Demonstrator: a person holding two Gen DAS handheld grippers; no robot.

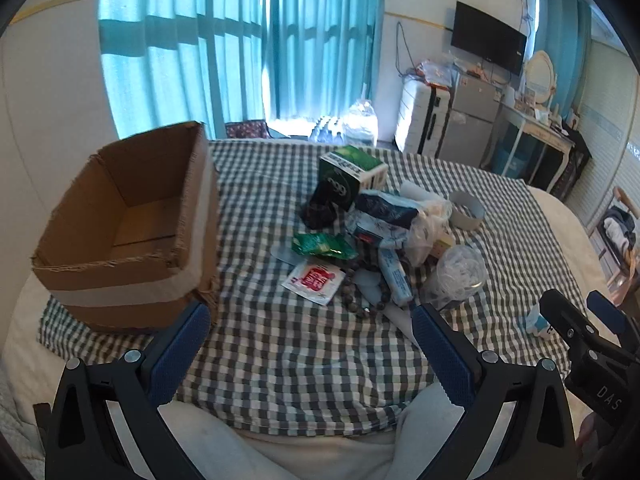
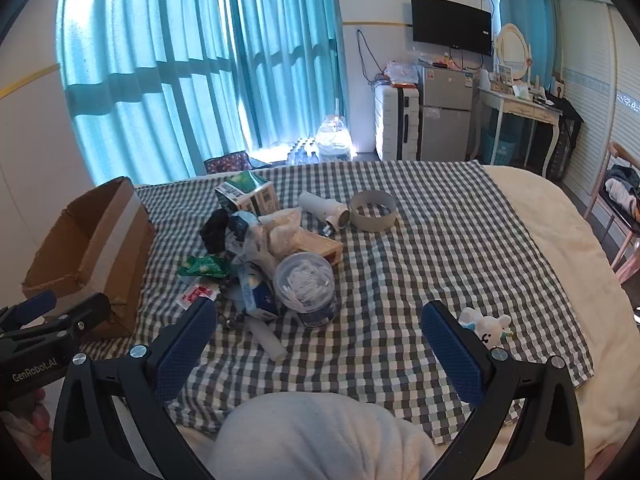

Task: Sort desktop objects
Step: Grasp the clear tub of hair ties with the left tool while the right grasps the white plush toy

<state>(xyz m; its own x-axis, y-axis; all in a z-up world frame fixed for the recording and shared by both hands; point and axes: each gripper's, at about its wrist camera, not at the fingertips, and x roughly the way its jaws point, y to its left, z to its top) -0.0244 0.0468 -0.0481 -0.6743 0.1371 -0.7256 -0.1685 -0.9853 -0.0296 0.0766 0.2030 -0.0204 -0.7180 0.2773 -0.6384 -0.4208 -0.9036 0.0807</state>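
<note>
Heap of small desktop items on a grey-and-white checked cloth (image 2: 420, 240) spread over a bed; in the right wrist view the heap sits at about 11 o'clock from the right gripper (image 2: 320, 320), in the left wrist view at about 1 o'clock from the left gripper (image 1: 310, 320). Open cardboard box (image 1: 120, 216), brown with a pale tape band, stands on the cloth at 10 o'clock of the left gripper, apart from the heap; its inside looks bare as far as visible. Heap contents: green-and-white carton (image 1: 352, 172) at the far side, crumpled green packet (image 1: 322, 245), red-and-white sachet (image 1: 314, 282), string of dark beads (image 1: 360, 296), blue-and-white tube box (image 1: 394, 280), clear round tub of cotton swabs (image 2: 306, 284), clear plastic bag (image 2: 276, 236), white plug-like device (image 2: 324, 208). Grey ring of tape (image 2: 372, 210) lies just beyond the heap at its 2 o'clock. Small white plush figure (image 2: 486, 326) lies alone, near the right gripper's right finger. Both grippers stand wide, nothing between the blue pads, neither touching any item. Lower items in the heap overlap and cannot be told apart; a dark bundle (image 2: 214, 230) is unidentifiable. Carton print unreadable. Box's near wall hides part of its floor. Fisheye bends the edges.
</note>
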